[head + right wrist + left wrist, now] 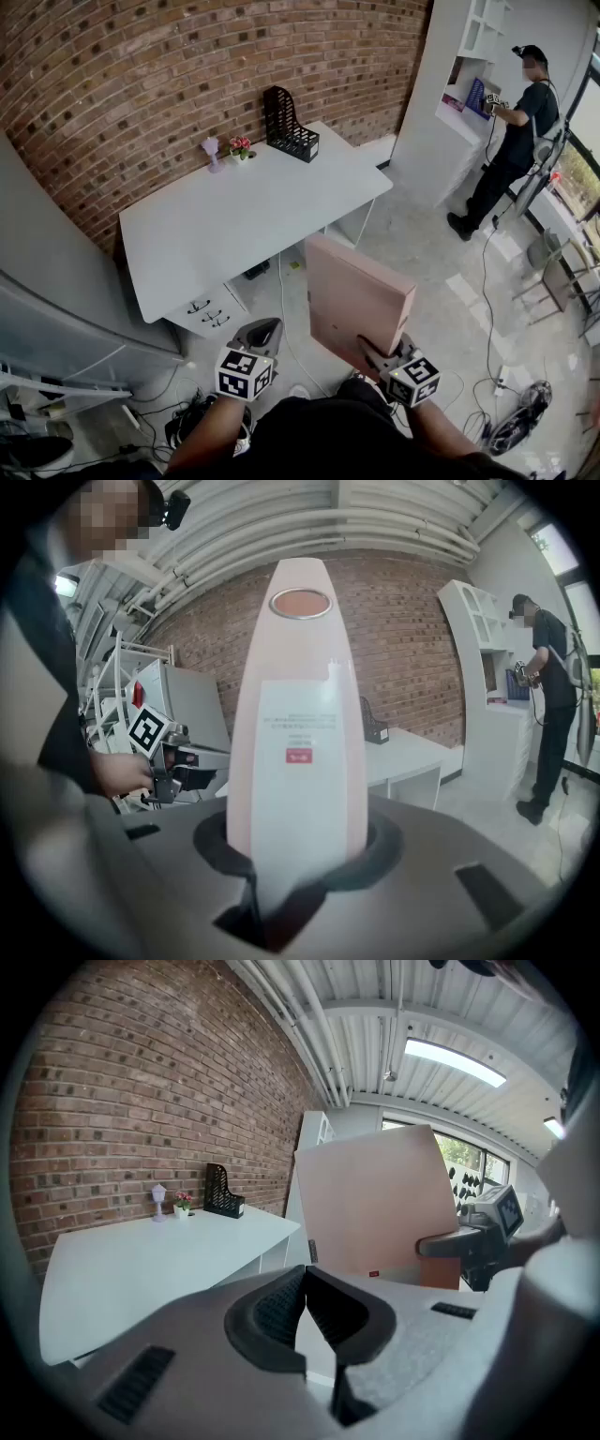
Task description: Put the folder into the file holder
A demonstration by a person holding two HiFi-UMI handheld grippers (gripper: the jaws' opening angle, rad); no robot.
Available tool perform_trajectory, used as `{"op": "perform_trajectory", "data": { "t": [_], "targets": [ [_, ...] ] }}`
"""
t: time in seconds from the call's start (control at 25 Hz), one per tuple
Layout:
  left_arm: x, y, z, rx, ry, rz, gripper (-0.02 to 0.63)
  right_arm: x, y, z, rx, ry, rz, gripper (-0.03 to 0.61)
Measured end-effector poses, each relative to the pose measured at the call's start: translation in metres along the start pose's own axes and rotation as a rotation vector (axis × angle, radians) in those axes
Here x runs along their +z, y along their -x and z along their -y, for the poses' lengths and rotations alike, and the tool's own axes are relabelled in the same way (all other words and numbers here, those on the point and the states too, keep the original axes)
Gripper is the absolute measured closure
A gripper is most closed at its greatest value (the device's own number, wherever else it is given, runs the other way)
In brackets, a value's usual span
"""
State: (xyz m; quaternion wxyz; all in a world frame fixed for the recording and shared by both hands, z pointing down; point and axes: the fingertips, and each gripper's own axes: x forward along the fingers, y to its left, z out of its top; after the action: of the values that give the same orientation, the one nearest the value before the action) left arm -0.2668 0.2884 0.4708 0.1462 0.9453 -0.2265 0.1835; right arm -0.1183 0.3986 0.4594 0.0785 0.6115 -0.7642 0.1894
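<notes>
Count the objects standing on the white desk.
3, all by the brick wall: a black mesh file holder, a small pot of pink flowers, a pale lilac ornament.

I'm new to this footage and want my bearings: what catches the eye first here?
The pink folder, clamped in the right tongs, rises large in the foreground. Beyond it, the black file holder stands at the far end of the white desk, near the brick wall. The left tongs are shut and empty.
</notes>
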Motion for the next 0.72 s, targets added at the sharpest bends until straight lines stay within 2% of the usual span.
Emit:
{"op": "perform_trajectory", "data": {
  "t": [0.52,0.72],
  "targets": [
    [0.004,-0.005,-0.007,0.007,0.003,0.005,0.611,0.009,-0.007,-0.003,0.043,0.002,0.034,0.414],
    [-0.002,-0.004,-0.007,0.000,0.023,-0.002,0.611,0.000,-0.009,-0.011,0.057,0.026,-0.009,0.414]
  ]
}}
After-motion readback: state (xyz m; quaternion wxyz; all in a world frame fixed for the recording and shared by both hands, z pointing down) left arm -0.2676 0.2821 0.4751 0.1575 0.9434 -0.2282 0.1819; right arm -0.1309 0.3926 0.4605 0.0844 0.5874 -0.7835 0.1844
